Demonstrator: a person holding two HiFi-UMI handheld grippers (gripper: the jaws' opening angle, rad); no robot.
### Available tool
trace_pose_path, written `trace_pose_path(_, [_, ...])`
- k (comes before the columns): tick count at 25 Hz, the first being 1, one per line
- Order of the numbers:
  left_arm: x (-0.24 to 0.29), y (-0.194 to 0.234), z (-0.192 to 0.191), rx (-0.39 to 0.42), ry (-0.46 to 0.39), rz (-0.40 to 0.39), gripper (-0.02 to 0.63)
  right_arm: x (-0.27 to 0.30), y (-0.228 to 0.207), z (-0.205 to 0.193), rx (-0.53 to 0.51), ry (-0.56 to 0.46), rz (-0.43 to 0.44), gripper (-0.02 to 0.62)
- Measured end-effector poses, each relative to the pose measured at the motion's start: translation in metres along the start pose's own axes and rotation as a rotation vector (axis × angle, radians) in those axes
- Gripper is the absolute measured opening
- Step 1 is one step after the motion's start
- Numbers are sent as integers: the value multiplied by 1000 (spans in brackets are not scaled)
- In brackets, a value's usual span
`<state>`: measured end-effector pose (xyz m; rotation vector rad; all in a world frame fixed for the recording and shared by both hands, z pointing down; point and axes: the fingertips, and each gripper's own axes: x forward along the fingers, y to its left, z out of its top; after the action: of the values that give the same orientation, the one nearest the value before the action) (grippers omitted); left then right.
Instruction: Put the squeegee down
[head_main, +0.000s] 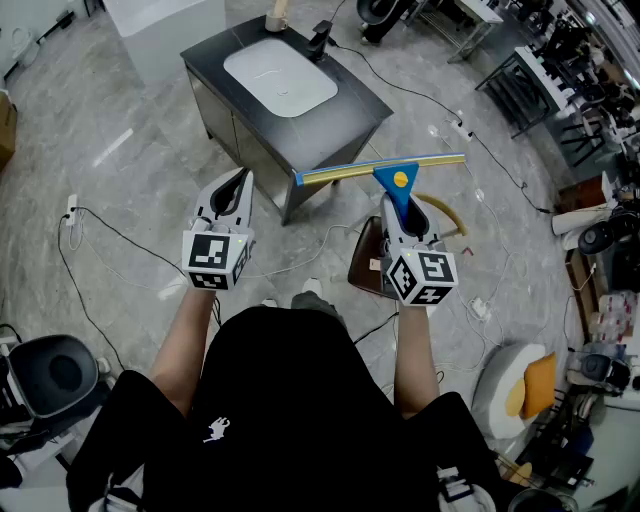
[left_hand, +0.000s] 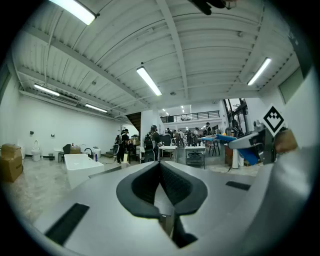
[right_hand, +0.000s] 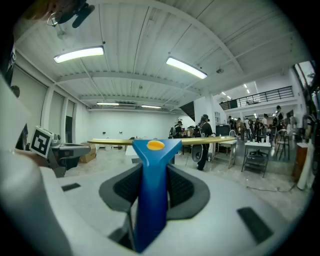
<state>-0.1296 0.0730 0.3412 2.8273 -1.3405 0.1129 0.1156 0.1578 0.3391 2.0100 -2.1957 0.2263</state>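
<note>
Here, one squeegee (head_main: 350, 171) (blue handle, yellow bar) clamped in my right gripper (head_main: 400, 212); my left gripper (head_main: 238, 182) closed, empty.

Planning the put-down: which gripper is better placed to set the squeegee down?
The right gripper. Its jaws are shut on the blue handle of the squeegee, and the dark table lies just ahead of the blade. The left gripper is empty, jaws together, so it would probably need a handover first.
</note>
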Motion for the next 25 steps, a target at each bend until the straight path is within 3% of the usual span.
trace_pose_path(12, [-13,9,-2,8,-8,-16,3,-7,19,3,25,-23,10,133])
trace_pose_path(25, [-40,27,-11,-18,-6,21,3,-7,43,7,9,-24,42,133])
